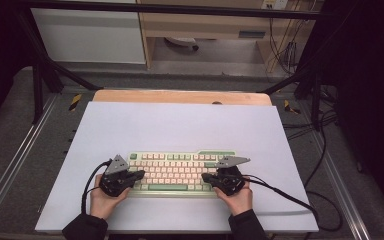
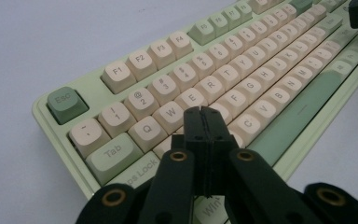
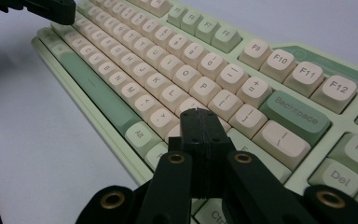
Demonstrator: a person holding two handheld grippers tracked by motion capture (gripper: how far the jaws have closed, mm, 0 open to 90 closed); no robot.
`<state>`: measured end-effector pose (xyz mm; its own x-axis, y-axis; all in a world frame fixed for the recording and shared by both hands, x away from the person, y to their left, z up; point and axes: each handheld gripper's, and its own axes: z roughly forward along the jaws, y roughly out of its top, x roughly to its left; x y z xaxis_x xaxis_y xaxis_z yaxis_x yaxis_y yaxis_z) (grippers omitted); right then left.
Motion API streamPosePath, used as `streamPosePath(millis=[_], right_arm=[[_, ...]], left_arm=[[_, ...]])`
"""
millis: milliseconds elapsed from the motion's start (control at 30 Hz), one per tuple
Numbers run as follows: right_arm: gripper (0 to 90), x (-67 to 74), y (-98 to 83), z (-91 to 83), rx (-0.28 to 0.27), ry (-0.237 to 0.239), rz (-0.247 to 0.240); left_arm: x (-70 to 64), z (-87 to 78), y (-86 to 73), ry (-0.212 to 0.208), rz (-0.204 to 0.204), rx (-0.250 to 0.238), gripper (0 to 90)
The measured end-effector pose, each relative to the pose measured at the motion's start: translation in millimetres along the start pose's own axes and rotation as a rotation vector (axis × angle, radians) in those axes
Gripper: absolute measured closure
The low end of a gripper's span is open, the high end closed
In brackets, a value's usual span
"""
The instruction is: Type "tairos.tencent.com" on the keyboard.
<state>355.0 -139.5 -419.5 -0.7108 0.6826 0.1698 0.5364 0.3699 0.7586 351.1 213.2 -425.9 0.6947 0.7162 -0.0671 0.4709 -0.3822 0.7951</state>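
Pale green mechanical keyboard with cream and sage keycaps point(image 1: 177, 172) lies flat on the white sheet-covered table point(image 1: 180, 125), close to its near edge and roughly centred between the left and right edges, long side parallel to that near edge. Far half of the table surface is bare; a strip of wooden edge point(image 1: 180, 96) shows past the sheet at the far side.

Left gripper point(image 1: 139, 175): black, grey three-cornered plate on top, held in the person's left hand point(image 1: 102, 200) at the keyboard's left end. Jaws clenched together, nothing between them. In the left gripper view the tips point(image 2: 204, 112) sit over the letter rows near E/D; contact with the keycaps can't be told.

Right gripper point(image 1: 206, 177): same build, held in the right hand point(image 1: 237, 200) at the keyboard's right end. Jaws also clenched, nothing gripped. In the right gripper view the tips point(image 3: 199, 114) hang over the keys just below P and the bracket keys, left of Backspace point(image 3: 296, 114); contact unclear.

Black cables trail from both grippers toward the near edge.
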Motion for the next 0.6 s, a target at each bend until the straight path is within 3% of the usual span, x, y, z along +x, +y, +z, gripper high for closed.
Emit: streamPosePath(millis=[600], right_arm=[[90.0,9.4,6.6,11.5,0.003,0.023,-0.016]], left_arm=[[3.3,-6.7,-3.0,-0.001,-0.009,-0.008,90.0]])
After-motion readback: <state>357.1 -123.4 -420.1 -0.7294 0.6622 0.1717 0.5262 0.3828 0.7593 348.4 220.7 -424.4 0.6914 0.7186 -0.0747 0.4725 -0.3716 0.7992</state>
